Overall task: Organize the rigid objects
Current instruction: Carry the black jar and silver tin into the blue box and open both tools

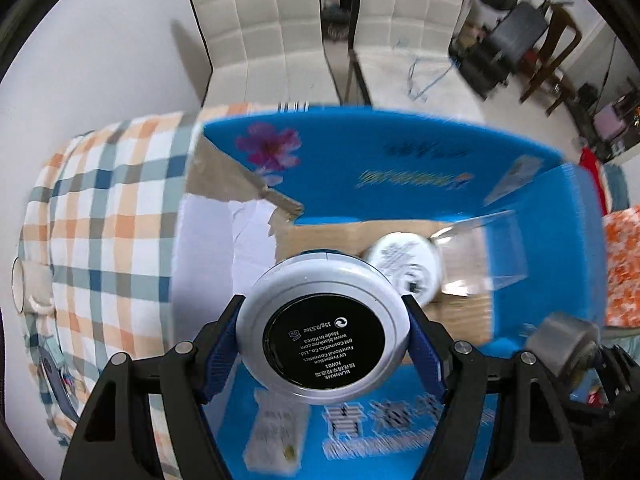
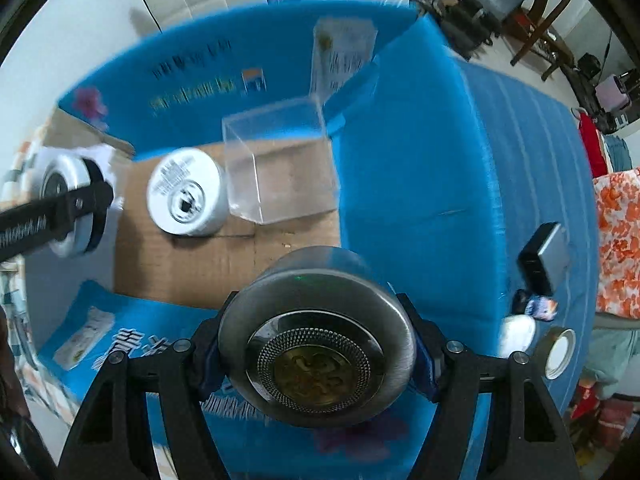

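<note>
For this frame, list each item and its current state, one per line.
Left gripper: shut on white compact.
White compact: held, base label facing camera.
Right gripper: shut on metal tin.
Metal tin: held above the box.
Blue box: open, flaps spread.
White jar: inside box, lying on its side.
Clear case: inside box, beside jar.

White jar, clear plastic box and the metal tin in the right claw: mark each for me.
White jar (image 2: pixel 185 193): right wrist view, labelled lid.
Clear plastic box (image 2: pixel 280 168): right wrist view, front wall.
Metal tin (image 2: pixel 316 356): right wrist view, embossed end face.
</note>
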`<state>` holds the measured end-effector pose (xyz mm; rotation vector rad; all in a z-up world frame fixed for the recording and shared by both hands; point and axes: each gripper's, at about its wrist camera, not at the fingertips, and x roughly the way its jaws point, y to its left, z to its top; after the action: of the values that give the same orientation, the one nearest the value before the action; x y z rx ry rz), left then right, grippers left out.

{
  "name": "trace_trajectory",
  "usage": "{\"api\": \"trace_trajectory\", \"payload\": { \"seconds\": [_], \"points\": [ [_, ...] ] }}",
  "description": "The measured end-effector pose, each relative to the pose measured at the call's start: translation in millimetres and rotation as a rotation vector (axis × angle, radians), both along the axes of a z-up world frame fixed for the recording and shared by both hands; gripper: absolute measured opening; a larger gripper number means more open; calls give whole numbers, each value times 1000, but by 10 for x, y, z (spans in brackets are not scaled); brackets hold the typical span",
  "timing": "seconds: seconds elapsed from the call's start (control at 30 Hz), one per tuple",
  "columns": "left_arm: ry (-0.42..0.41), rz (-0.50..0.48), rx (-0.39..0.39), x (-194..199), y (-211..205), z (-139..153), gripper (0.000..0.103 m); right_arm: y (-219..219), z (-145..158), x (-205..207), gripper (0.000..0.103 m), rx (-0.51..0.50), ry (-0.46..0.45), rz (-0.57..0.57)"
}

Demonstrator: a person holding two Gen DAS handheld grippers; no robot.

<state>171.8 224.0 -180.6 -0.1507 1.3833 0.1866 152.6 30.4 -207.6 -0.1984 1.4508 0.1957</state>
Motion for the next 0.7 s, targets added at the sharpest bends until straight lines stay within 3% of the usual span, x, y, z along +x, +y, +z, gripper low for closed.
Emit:
{"api": "trace_trajectory", "payload": {
  "seconds": [0.23, 0.7],
  "points": [
    [92, -17, 26, 309, 70, -434, 73, 112, -378, 147, 75, -19, 76, -19],
    [163, -43, -10, 476, 31, -735, 74, 198, -647, 494, 74, -43, 147, -61]
  ]
}}
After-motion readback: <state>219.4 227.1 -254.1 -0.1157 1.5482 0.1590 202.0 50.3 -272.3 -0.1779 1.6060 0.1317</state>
